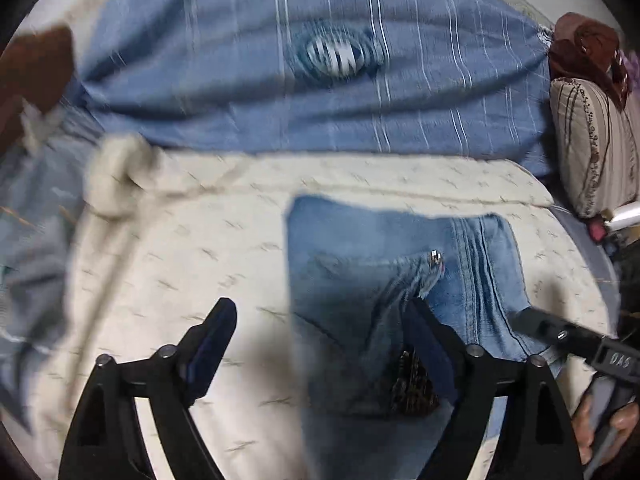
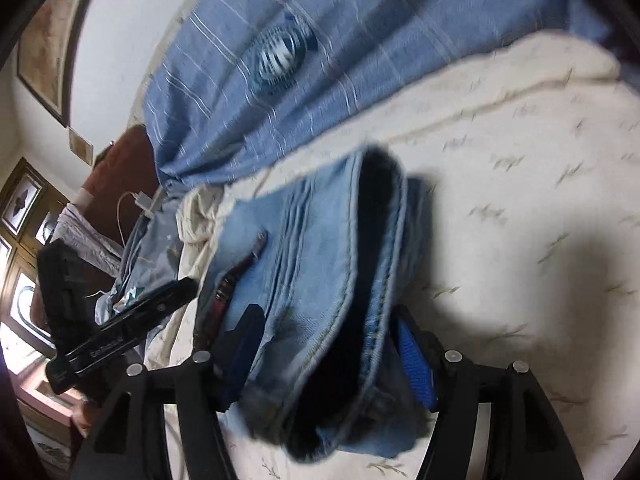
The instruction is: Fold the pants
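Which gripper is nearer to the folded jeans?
Right. The right gripper straddles the folded jeans, fingers on either side. The left gripper hangs open over their left edge.

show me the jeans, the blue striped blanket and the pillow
jeans (image 1: 360, 264), left wrist view, on the folded denim near the rivet
blue striped blanket (image 1: 224, 80), left wrist view, on its plain blue cloth
pillow (image 1: 592, 148), left wrist view, on its striped side

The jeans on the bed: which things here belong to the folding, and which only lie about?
For the job:
- folded jeans
- left tongs, open
- right tongs, with the jeans between them
- cream bedcover, the work surface

Lying about:
- blue striped blanket
- striped pillow
- white charger and cable
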The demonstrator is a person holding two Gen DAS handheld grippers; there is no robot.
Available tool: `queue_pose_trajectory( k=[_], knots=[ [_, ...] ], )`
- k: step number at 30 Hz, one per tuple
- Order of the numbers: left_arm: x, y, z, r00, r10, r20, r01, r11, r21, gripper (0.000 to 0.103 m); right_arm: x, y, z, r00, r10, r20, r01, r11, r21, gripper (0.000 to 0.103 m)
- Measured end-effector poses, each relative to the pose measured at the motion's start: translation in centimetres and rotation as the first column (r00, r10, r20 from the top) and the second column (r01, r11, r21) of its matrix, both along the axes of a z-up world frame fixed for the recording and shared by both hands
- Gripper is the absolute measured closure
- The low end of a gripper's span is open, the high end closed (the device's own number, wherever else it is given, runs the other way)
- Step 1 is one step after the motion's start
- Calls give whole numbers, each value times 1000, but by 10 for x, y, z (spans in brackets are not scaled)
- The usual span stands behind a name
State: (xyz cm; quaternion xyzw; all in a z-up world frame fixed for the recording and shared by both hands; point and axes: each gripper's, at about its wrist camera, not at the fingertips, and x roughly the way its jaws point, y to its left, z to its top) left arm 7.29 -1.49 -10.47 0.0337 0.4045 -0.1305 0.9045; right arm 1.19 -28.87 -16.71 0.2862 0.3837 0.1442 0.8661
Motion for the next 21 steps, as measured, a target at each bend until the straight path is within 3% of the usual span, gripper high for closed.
queue_pose_trajectory(
  k=[4, 8, 15, 21],
  knots=[
    [-37, 3, 33, 990, 49, 130, -56, 997, 51, 10, -24, -9, 13, 997, -40, 71, 42, 999, -31, 35],
    [-62, 6, 57, 975, 74, 212, -90, 994, 69, 8, -54, -14, 27, 987, -88, 132, 100, 991, -87, 35],
    [-98, 20, 90, 957, 110, 267, -121, 992, 25, 6, -111, -17, 57, 947, -183, 265, 240, 950, -199, 35],
    [-121, 30, 105, 940, 130, 316, -138, 990, 3, 6, -149, -4, 76, 925, -221, 309, 292, 934, -205, 34]
  ],
)
